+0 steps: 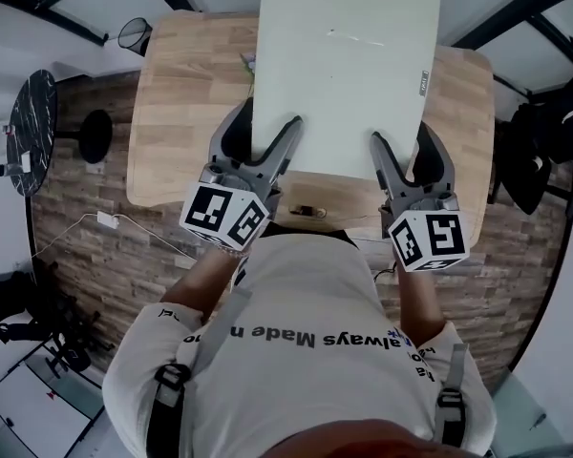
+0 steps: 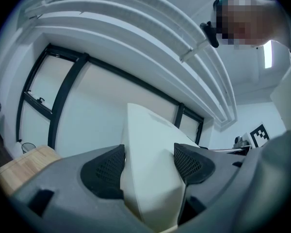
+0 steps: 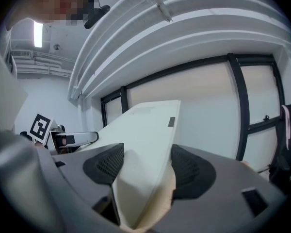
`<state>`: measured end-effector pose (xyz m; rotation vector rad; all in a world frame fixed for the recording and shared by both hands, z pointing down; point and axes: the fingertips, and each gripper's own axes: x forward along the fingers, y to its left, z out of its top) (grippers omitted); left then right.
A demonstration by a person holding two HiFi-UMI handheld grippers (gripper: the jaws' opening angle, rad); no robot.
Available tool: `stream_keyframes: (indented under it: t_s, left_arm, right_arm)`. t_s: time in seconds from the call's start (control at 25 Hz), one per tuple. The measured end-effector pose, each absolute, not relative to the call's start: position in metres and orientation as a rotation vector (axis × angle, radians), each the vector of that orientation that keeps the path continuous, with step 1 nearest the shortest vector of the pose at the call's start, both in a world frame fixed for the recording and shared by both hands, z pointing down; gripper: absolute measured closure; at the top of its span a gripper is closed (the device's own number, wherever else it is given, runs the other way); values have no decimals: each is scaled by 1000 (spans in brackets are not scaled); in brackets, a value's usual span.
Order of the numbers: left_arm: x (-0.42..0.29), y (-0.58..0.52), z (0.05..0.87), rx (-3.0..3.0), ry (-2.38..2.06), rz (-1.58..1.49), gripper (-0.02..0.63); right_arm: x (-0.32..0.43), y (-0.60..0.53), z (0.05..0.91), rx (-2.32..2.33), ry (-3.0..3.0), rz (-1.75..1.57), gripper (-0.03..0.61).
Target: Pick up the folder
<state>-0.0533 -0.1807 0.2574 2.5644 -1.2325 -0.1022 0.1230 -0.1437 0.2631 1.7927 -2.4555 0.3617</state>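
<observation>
A large pale folder [image 1: 344, 65] is held up above the wooden table [image 1: 172, 113], tilted toward the head camera. My left gripper [image 1: 267, 146] is shut on the folder's near left edge, and my right gripper [image 1: 401, 156] is shut on its near right edge. In the left gripper view the folder [image 2: 150, 159] fills the gap between the dark ribbed pads [image 2: 105, 168]. The right gripper view shows the folder [image 3: 145, 144] clamped between both pads [image 3: 190, 166], with a small dark tab near its far corner.
A black round side table [image 1: 33, 127] and a stool [image 1: 95, 132] stand at the left on the wood-pattern floor. A dark chair [image 1: 544, 151] is at the right. A glass cup [image 1: 134, 34] sits at the table's far left corner. White ceiling beams [image 2: 136, 28] show overhead.
</observation>
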Motion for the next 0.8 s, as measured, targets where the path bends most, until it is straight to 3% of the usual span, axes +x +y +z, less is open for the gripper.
stream_keyframes:
  t_s: [0.8]
  left_arm:
    - [-67, -142, 227, 2563, -1278, -168, 296]
  right_arm:
    - [110, -108, 228, 1793, -2497, 289, 279]
